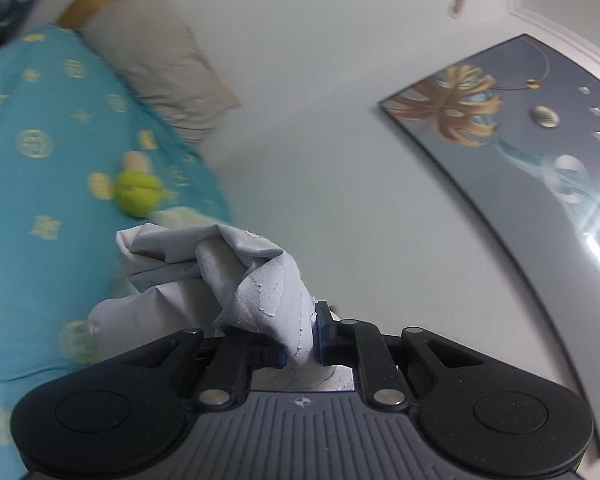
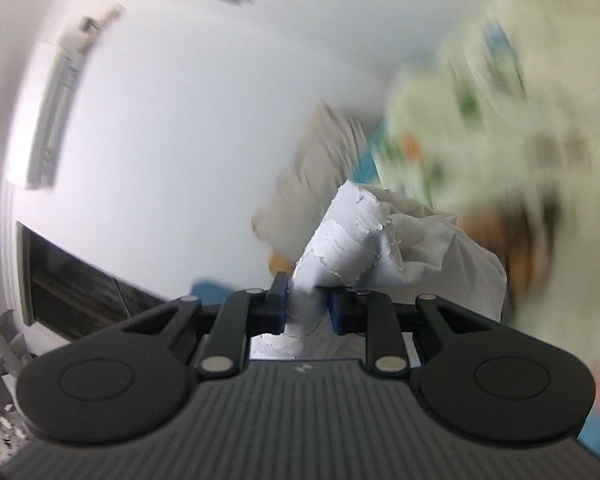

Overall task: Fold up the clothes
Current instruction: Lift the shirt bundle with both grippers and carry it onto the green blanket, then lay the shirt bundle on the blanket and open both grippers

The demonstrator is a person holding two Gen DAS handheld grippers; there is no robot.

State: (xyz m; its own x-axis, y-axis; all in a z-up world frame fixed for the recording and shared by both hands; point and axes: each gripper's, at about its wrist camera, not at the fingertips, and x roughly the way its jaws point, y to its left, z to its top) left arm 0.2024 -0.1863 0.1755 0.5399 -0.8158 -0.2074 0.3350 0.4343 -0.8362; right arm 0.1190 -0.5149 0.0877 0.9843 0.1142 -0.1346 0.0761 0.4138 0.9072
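**Grey garment, held at both ends**

Your left tongs are clamped on a bunched fold of the pale grey garment, lifted above the teal bedspread beside a green ball. Your right tongs pinch another bunch of that garment, near the blurred beige pillow.

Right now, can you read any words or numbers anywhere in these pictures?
No words or numbers can be read.
left gripper: a small compass-like emblem on its body, no letters.
right gripper: a tiny mark on its body, too small to read.
blue bedspread: round gold medallions, too blurred to tell if they hold characters.
wall unit: small marks, too blurred.
grey garment: no print.
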